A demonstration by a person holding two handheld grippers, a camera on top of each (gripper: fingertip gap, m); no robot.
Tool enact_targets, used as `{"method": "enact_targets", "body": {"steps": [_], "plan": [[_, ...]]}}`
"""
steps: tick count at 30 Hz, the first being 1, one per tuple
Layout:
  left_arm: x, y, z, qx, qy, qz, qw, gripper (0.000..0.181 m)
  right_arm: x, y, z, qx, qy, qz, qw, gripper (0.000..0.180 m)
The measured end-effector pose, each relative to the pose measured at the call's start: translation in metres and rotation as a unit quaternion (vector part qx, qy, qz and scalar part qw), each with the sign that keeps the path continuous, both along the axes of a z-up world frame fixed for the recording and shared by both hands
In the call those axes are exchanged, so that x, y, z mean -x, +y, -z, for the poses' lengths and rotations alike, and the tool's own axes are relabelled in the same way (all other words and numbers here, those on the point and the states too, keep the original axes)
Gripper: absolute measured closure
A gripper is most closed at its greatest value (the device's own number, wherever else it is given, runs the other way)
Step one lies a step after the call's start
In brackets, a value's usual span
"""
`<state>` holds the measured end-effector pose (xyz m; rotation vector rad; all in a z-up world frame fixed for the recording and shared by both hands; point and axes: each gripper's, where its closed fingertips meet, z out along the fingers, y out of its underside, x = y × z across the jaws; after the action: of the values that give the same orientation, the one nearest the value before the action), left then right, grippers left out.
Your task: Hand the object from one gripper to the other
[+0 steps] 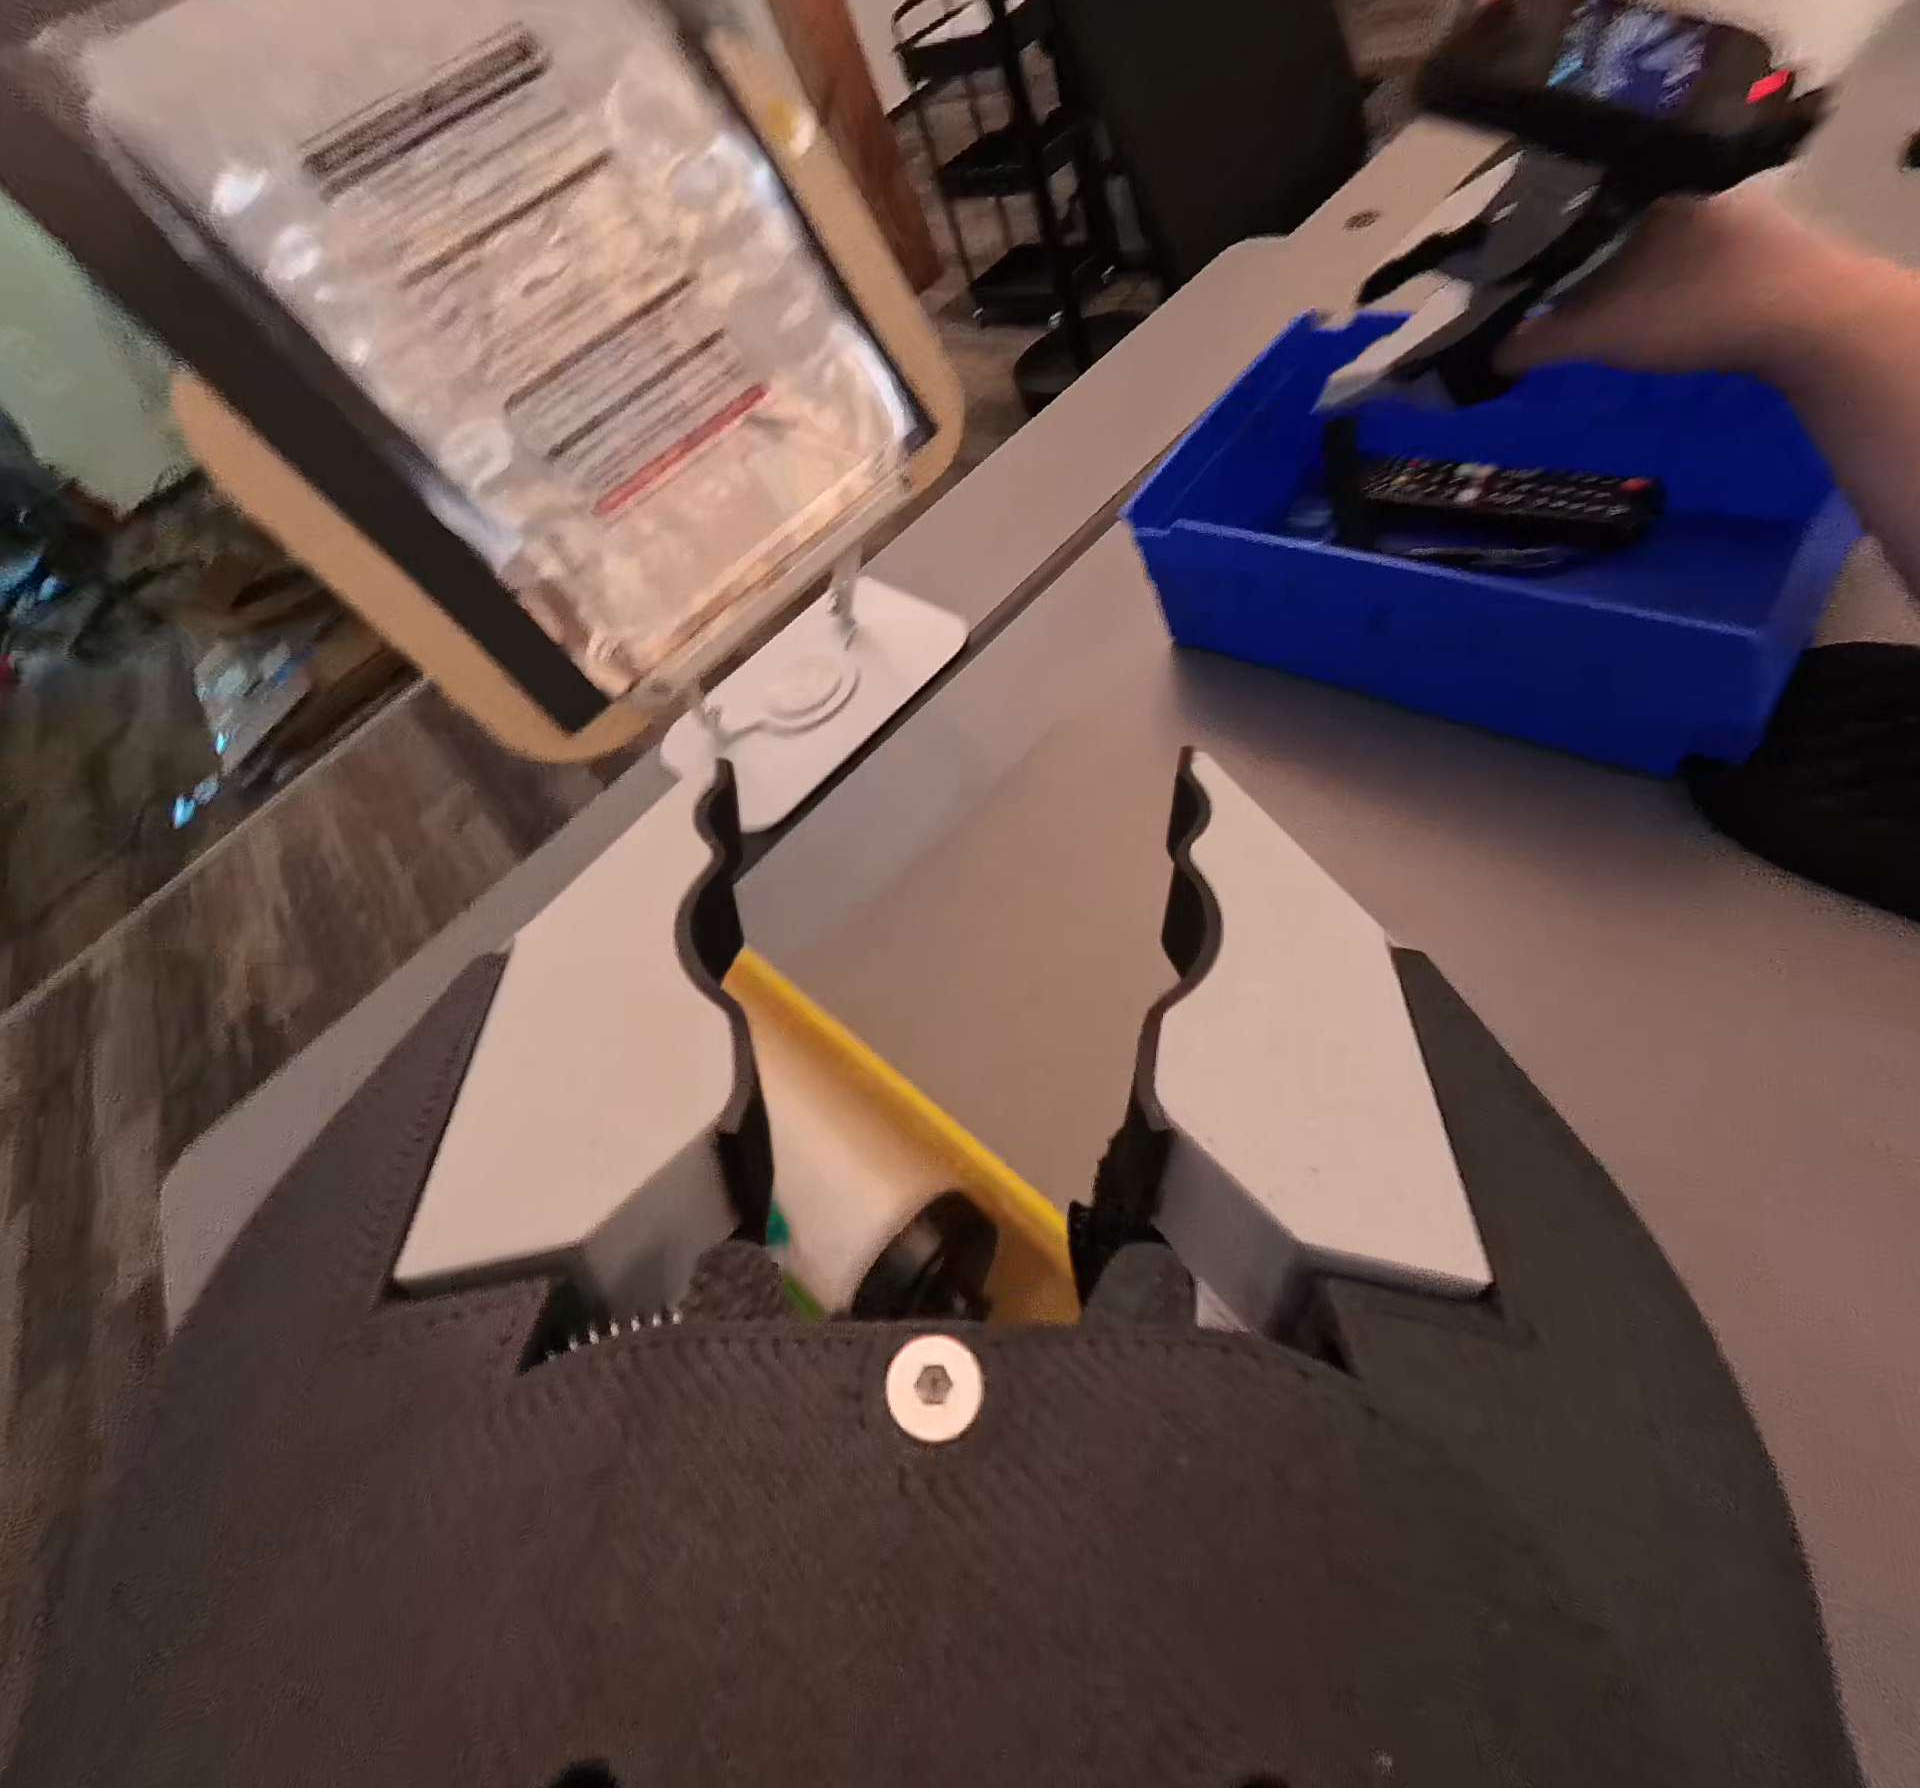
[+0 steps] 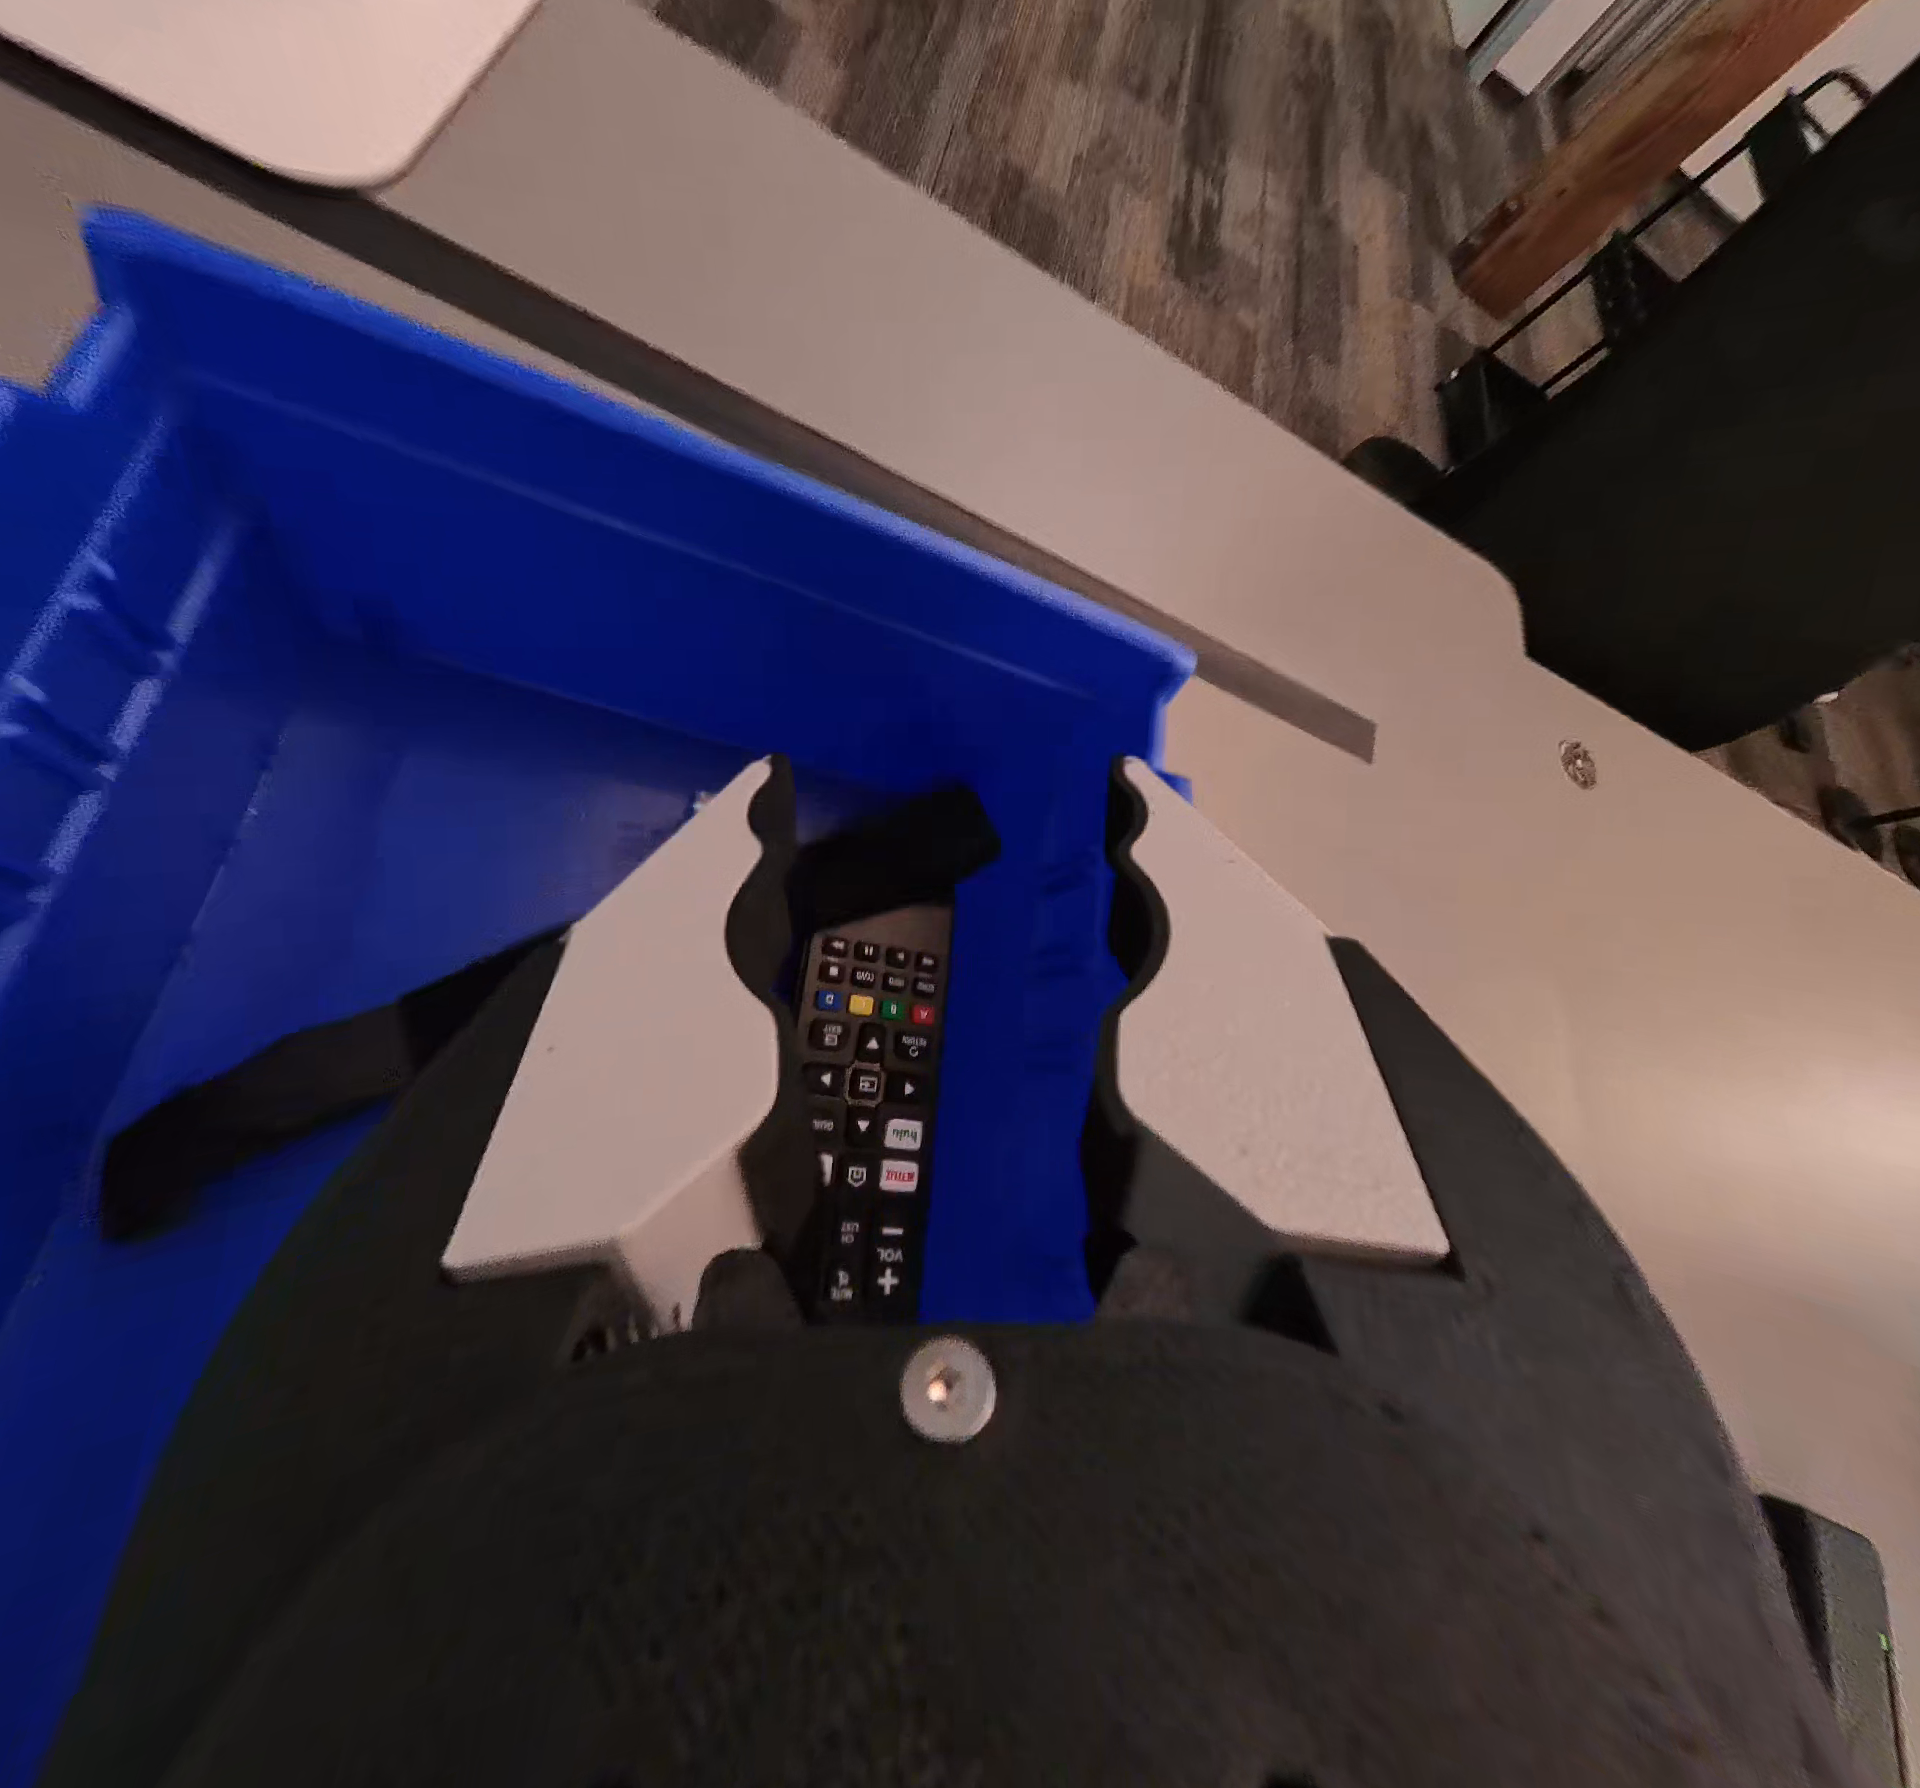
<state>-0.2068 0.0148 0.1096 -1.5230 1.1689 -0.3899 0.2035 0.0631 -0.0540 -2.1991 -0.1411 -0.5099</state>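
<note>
A black remote (image 2: pixel 868 1094) with coloured buttons lies in a blue bin (image 2: pixel 623 543) on the grey table. My right gripper (image 2: pixel 951 772) is open and hovers over the bin, its two fingers on either side of the remote and apart from it. In the left wrist view the remote (image 1: pixel 1507 497) lies in the blue bin (image 1: pixel 1455 637), with the right gripper (image 1: pixel 1361 341) above it in a person's hand. My left gripper (image 1: pixel 951 793) is open and empty, over the table to the left of the bin.
A framed sign on a clear stand (image 1: pixel 520 336) with a white base (image 1: pixel 821 689) stands near the table's far edge. A yellow tray (image 1: pixel 935 1125) with a white roll (image 1: pixel 862 1208) lies under my left gripper. A black object (image 1: pixel 1829 782) sits beside the bin. A black strap (image 2: pixel 260 1136) lies in the bin. The left gripper's tips are roughly 45 centimeters from the right gripper's. My left tips are about 45 centimeters from the black remote (image 2: pixel 868 1094), my right tips only 10 centimeters. It turns up in the left wrist view (image 1: pixel 1437 478) as well.
</note>
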Motion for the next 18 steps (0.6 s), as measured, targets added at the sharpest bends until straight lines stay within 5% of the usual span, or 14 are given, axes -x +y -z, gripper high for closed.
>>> {"method": "enact_targets", "body": {"steps": [9, 18], "plan": [[0.120, 0.075, 0.088, 0.208, 0.080, -0.205, 0.953, 0.119, 0.066, -0.024, -0.119, -0.180, 0.133, -0.098, 0.970, 0.130], [0.100, 0.133, 0.148, 0.274, 0.045, -0.199, 0.940, 0.146, 0.101, -0.030, -0.135, -0.195, 0.186, -0.164, 0.949, 0.132]]}}
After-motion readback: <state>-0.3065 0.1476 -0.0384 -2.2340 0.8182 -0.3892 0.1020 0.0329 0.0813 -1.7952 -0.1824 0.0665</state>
